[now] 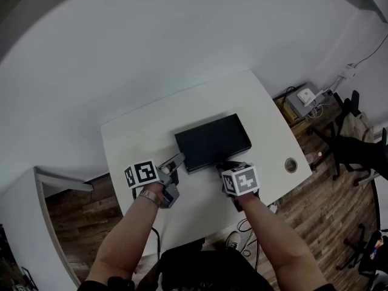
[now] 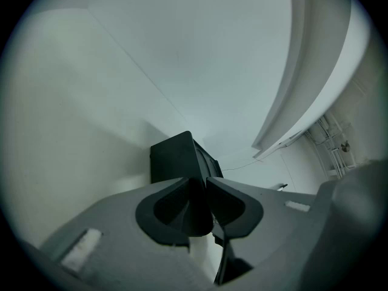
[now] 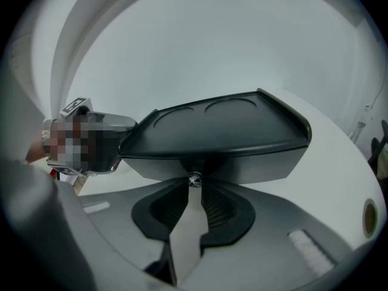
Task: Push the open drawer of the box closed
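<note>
A flat black box (image 1: 212, 139) lies in the middle of the white table (image 1: 133, 138). Its grey drawer front (image 3: 254, 165) faces me and sits almost flush under the lid. My right gripper (image 1: 226, 165) is at that front; in the right gripper view its fingertips (image 3: 194, 184) close round the small metal drawer knob (image 3: 194, 179). My left gripper (image 1: 179, 159) is at the box's front left corner. In the left gripper view that corner (image 2: 177, 156) fills the narrow space between the jaws (image 2: 202, 185), with no gap showing.
A round cable hole (image 1: 291, 164) is set in the table near its right front corner. A dark office chair (image 1: 357, 144) and a small white device (image 1: 305, 96) with cables stand on the wooden floor to the right. The table's near edge runs just below both grippers.
</note>
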The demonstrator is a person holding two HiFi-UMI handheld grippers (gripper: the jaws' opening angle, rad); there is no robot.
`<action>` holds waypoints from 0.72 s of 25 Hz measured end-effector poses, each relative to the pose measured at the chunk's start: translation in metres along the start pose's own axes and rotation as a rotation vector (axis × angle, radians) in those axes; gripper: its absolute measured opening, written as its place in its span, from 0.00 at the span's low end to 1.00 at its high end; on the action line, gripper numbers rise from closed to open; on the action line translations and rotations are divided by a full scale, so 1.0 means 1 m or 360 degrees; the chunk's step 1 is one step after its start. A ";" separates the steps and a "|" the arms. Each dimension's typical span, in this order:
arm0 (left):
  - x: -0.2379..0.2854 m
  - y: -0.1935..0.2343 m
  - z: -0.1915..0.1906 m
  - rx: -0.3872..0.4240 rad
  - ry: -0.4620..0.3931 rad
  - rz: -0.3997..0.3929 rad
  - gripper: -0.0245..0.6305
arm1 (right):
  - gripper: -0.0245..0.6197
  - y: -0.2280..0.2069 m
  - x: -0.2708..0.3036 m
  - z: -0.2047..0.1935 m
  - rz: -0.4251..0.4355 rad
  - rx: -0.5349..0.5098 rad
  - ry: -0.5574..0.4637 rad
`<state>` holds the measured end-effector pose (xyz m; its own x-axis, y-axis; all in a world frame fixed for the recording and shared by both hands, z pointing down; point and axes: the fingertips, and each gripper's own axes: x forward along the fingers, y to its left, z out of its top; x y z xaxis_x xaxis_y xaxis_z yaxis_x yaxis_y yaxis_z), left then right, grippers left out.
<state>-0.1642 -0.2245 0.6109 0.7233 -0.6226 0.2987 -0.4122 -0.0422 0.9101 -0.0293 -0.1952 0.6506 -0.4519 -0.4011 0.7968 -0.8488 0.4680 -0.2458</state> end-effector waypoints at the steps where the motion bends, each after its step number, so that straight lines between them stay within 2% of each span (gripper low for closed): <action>1: 0.000 0.000 0.000 -0.0001 0.0000 -0.0001 0.19 | 0.15 0.000 0.000 0.001 0.0000 0.0001 -0.0003; 18: 0.000 0.001 0.001 -0.0011 0.0004 -0.0005 0.19 | 0.15 -0.002 0.004 0.003 -0.0013 0.0028 0.0007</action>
<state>-0.1646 -0.2251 0.6115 0.7259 -0.6205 0.2967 -0.4061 -0.0385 0.9130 -0.0305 -0.1999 0.6525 -0.4438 -0.4011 0.8013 -0.8572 0.4508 -0.2491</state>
